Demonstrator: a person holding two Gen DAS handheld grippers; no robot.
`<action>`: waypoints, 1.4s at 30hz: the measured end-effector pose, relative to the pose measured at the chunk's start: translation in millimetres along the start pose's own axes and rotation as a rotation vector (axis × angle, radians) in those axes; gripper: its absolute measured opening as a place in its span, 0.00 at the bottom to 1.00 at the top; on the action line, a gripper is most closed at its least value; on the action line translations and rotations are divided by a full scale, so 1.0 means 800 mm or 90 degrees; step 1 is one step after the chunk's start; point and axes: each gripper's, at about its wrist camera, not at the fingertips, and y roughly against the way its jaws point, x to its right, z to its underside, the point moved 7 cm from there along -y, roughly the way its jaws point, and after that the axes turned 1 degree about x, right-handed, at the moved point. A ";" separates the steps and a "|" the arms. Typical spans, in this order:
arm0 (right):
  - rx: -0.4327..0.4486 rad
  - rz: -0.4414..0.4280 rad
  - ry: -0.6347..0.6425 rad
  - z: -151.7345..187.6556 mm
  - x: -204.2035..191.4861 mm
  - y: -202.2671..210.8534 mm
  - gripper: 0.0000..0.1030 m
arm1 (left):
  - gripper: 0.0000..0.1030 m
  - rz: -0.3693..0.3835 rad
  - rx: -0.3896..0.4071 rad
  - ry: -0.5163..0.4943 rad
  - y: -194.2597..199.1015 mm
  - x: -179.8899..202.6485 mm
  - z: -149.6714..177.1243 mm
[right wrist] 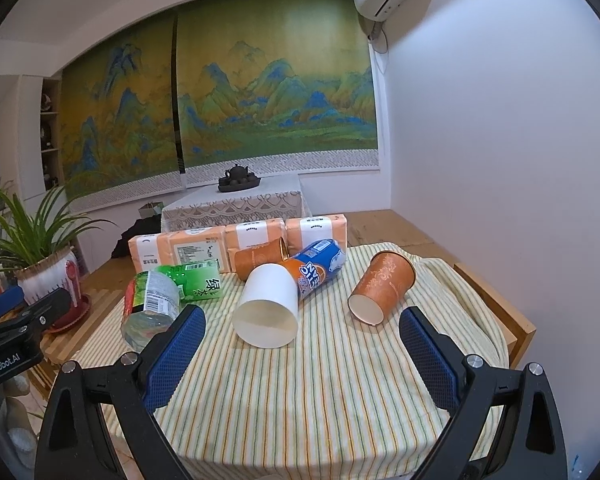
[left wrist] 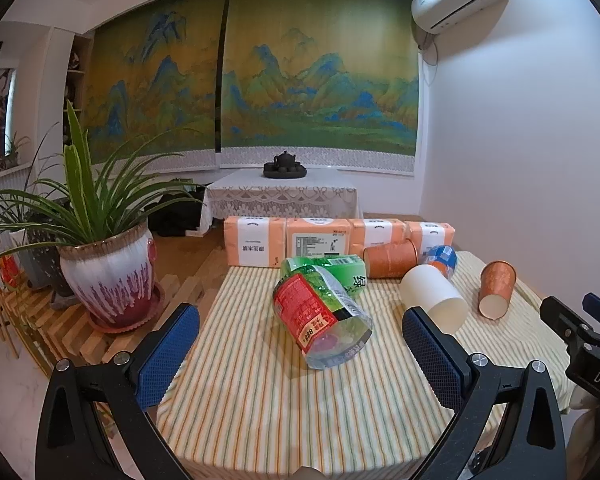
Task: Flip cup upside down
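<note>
A white paper cup (right wrist: 267,311) lies on its side on the striped tablecloth (right wrist: 300,400), mouth toward me; it also shows in the left wrist view (left wrist: 434,298). An orange paper cup (right wrist: 382,288) lies on its side to its right, base end toward me, and shows in the left wrist view (left wrist: 496,290). A second orange cup (right wrist: 260,262) lies on its side behind them. My right gripper (right wrist: 302,344) is open and empty, just short of the white cup. My left gripper (left wrist: 300,346) is open and empty, around the near end of a lying bottle.
A crushed green-tea bottle (left wrist: 320,320) lies mid-table beside a green carton (right wrist: 198,282). A blue-orange bottle (right wrist: 316,266) lies behind the white cup. Several orange tissue packs (right wrist: 204,248) line the far edge. A potted plant (left wrist: 108,272) stands left. The wall is close on the right.
</note>
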 end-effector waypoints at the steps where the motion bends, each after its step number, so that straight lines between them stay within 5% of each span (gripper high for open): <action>1: -0.001 0.001 -0.001 0.000 0.001 -0.001 0.93 | 1.00 0.001 -0.002 0.000 -0.002 0.000 0.000; 12: -0.020 0.001 -0.020 -0.011 0.013 -0.026 0.93 | 1.00 0.004 -0.027 -0.010 -0.029 -0.001 0.004; 24: -0.029 -0.020 -0.018 -0.034 0.016 -0.060 0.93 | 1.00 0.034 -0.075 -0.092 -0.088 -0.013 -0.032; 42: -0.133 -0.271 0.261 -0.101 -0.103 -0.197 0.93 | 1.00 0.005 -0.120 -0.088 -0.122 -0.086 -0.038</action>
